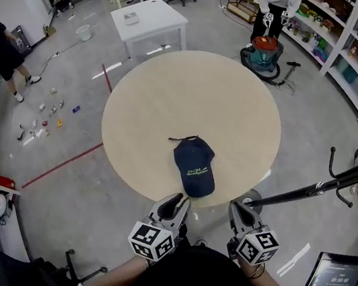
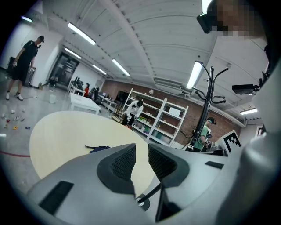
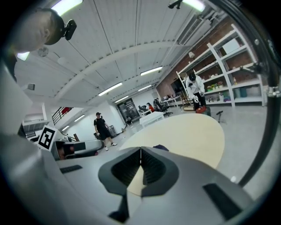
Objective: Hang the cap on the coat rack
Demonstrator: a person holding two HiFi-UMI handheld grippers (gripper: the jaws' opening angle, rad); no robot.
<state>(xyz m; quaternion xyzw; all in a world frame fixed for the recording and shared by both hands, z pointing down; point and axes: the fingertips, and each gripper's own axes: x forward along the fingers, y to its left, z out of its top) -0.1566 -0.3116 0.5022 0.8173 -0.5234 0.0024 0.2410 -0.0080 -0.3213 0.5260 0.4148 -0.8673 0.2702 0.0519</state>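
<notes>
Both grippers hover empty at the near edge of the round table [image 1: 148, 87]. The left gripper [image 1: 180, 201] has its jaws drawn almost together, while the right gripper [image 1: 236, 207] has them fully closed. A navy cap [image 1: 193, 168] lies flat on the table just ahead, between them. A black coat rack [image 1: 319, 187] stands just off the right gripper's outer side.

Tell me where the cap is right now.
In the head view, the dark blue cap lies on the round table near its closest edge, just ahead of the left tongs and right tongs.
</notes>
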